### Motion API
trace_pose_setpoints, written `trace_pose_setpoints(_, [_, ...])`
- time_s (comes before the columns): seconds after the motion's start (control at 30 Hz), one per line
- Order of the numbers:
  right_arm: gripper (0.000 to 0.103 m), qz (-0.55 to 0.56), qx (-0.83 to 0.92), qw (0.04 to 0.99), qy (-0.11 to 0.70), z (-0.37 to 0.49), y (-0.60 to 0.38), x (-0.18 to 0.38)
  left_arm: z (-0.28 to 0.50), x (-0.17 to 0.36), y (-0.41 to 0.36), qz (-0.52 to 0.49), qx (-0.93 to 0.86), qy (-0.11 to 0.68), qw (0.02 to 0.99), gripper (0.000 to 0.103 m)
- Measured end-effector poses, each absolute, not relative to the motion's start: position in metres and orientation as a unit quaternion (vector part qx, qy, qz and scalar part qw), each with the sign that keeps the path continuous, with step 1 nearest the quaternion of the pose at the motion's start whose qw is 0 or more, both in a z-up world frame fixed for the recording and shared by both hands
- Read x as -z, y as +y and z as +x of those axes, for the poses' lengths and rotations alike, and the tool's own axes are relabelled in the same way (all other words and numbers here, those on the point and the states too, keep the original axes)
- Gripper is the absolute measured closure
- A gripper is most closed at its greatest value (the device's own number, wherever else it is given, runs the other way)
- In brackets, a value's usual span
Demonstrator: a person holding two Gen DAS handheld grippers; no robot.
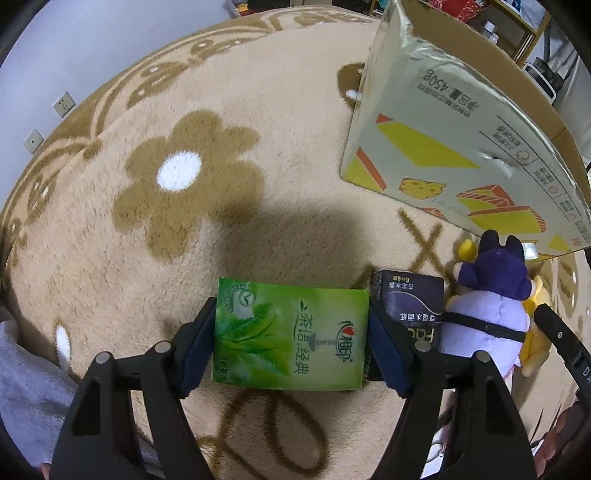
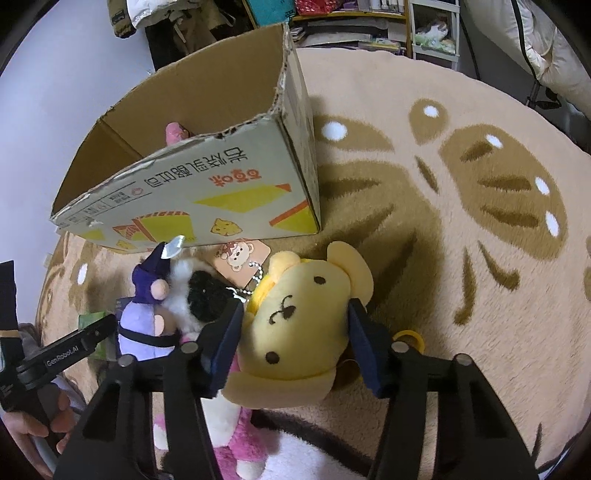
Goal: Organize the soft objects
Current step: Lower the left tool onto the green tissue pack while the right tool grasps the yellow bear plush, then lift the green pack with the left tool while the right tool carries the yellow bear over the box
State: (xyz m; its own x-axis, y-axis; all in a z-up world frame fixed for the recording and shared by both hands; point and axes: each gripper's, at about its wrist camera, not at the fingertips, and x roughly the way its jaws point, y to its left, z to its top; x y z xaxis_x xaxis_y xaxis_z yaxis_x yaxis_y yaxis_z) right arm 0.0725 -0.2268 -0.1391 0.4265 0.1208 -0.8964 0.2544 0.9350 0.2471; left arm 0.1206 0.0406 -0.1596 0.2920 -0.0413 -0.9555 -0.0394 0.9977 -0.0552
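My left gripper [image 1: 291, 332] is shut on a green tissue pack [image 1: 290, 334], its pads pressed on both short sides, just above the rug. A dark tissue pack [image 1: 410, 306] lies right beside it, then a purple plush [image 1: 487, 295]. My right gripper [image 2: 295, 332] is shut on a yellow bear plush [image 2: 301, 321], jaws squeezing its head. The purple plush [image 2: 147, 314], a black and white plush [image 2: 201, 291] and a pink plush [image 2: 236, 439] lie to its left. An open cardboard box [image 2: 207, 184] stands behind, with a pink thing [image 2: 173, 131] inside.
A beige flower-patterned rug [image 1: 184, 184] covers the floor. The box [image 1: 461, 129] rises at the right in the left wrist view. Shelves and clutter [image 2: 369, 22] stand behind the rug. The left gripper's body [image 2: 66, 350] shows at the left of the right wrist view.
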Motion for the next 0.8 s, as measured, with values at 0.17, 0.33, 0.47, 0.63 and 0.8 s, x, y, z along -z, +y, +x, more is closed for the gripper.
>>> trace_pose_setpoints(0.17, [0.058,0.172,0.038,0.831,0.527,0.070,-0.228,0.135,0.116,0.153,0.040,-0.030,-0.001,0.582,0.813,0.028])
trace_pose_setpoints(0.33, [0.071,0.176,0.034,0.839,0.513,0.067,-0.228,0.129,0.106,0.131,0.037,-0.017,-0.012,0.543,0.839,0.029])
trace_pose_setpoints(0.47, [0.071,0.173,0.018,0.844,0.507,0.067,-0.223,0.123,0.101,0.118,0.037,-0.022,-0.012,0.516,0.856,0.029])
trace_pose_setpoints(0.63, [0.071,0.158,0.015,0.862,0.482,0.061,-0.216,0.109,0.098,0.097,0.041,-0.018,-0.019,0.480,0.877,0.029])
trace_pose_setpoints(0.8, [0.071,0.145,0.010,0.889,0.433,0.052,-0.212,0.080,0.094,0.069,0.040,-0.026,-0.004,0.429,0.903,0.029])
